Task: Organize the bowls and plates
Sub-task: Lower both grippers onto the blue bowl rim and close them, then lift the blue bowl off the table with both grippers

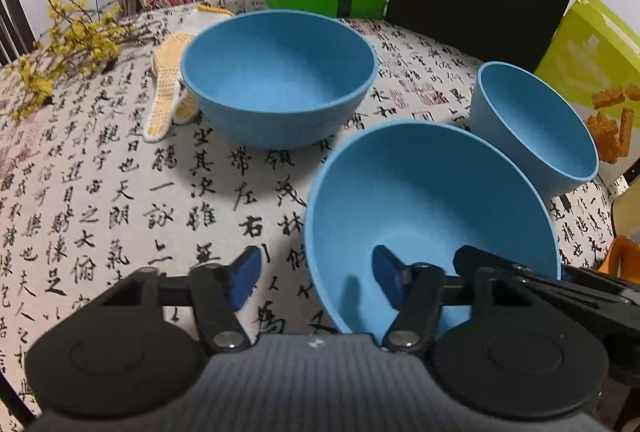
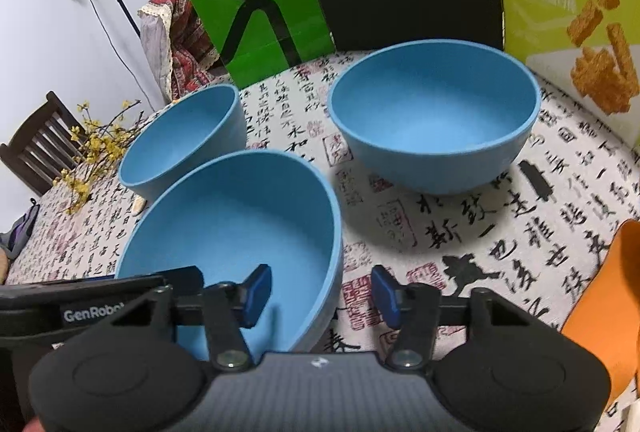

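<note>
- Blue near bowl stands on the calligraphy-print surface, both claws straddling its rim.
- Left of it, the wide bowl.
- Left claw: spread, left wall between the pads, untouched.
- Right claw: spread across its right wall.
- Right of it, a smaller bowl.

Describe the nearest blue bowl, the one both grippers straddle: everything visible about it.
The near bowl is plain matte blue, plastic-looking, round and empty. It stands on the tablecloth in front of two other blue bowls. The left gripper and right gripper each straddle its rim on opposite sides, one finger inside; pads not visibly pressing.
</note>
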`<state>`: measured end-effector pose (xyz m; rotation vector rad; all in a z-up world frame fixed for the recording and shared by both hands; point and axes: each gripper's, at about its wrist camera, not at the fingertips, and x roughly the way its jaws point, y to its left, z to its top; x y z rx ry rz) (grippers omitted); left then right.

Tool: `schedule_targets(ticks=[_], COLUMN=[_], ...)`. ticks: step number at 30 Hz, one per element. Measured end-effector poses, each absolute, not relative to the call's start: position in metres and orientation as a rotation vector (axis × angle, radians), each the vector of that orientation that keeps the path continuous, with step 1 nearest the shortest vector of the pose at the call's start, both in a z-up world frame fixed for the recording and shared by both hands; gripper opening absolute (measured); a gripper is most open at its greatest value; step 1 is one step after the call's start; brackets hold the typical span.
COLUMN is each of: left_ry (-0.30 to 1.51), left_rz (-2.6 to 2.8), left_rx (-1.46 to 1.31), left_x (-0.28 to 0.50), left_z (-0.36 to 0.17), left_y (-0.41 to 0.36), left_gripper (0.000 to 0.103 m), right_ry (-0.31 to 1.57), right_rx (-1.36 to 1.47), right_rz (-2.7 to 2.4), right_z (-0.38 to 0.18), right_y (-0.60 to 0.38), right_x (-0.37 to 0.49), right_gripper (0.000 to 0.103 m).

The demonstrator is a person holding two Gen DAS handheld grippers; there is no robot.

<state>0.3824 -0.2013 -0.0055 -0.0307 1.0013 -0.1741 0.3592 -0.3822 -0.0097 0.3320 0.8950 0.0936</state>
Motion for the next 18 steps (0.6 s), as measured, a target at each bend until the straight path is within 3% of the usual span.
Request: schedule_targets(ticks=[4, 10, 13, 18], left_ry=[1.022, 1.030, 1.025, 1.024], left_rz=[-0.193, -0.195, -0.186, -0.169], left_rx=[-0.050, -0.055, -0.047, -0.060], left_x=[0.3819, 0.3818, 0.3807, 0.3823], left_z=[-0.0078, -0.0092, -0.0092, -0.0102], left_y=[-0.2035, -0.2090, -0.2110, -0.2092], left_gripper=[0.046, 0.032, 0.029, 0.025], right_ry=[0.917, 0.932, 0.938, 0.933], right_rx=[0.355, 0.356, 0.361, 0.372], right_rz=[0.101, 0.085, 0.076, 0.071], right_z=[-0.0139, -0.0169, -0.0189, -0.0196], right_y=[-0.3801, -0.3759, -0.3769, -0.3774], right_x=[0.3601, 0.3631, 0.3637, 0.3632], right_gripper=[0.032, 0.027, 0.021, 0.021])
